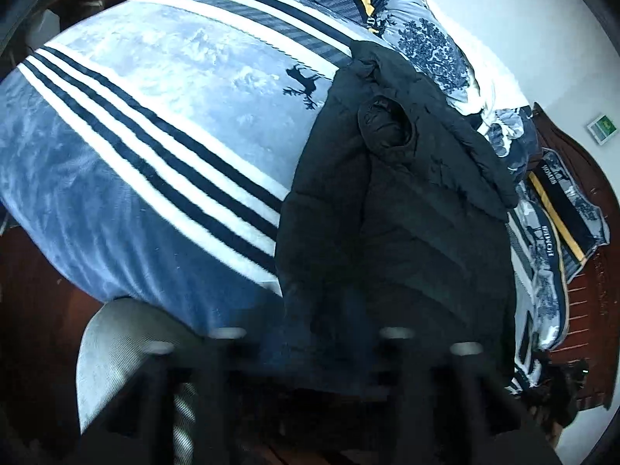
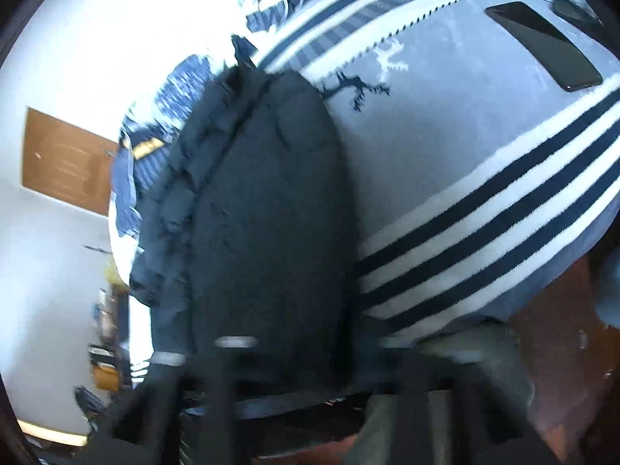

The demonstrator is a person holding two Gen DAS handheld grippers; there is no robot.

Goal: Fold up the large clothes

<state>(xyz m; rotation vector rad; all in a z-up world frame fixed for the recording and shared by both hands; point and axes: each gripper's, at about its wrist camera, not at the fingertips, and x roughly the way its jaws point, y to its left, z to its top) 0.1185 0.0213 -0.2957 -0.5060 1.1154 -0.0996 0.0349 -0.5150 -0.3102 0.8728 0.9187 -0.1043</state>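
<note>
The bed (image 1: 116, 178), covered in a plush blue blanket (image 1: 162, 89) with dark and white stripes, carries the black padded jacket (image 1: 395, 209), which lies lengthwise near one side, already doubled into a long narrow bundle with a sleeve opening on top. Because the filling is thick and springy, the likeliest trouble is that any further fold pops open or slides on the slick shell, and a pinch that catches only the top layer would peel it off the stack. The near hem hangs close to the bed's edge, so a careless tug could drag the jacket toward the floor. A phone (image 2: 542, 44) rests on the blanket well apart from the jacket; a swung fold could knock it. The left hand-held gripper (image 1: 310, 335) and right hand-held gripper (image 2: 310, 343) both stand wide, holding nothing, just short of the hem.
</note>
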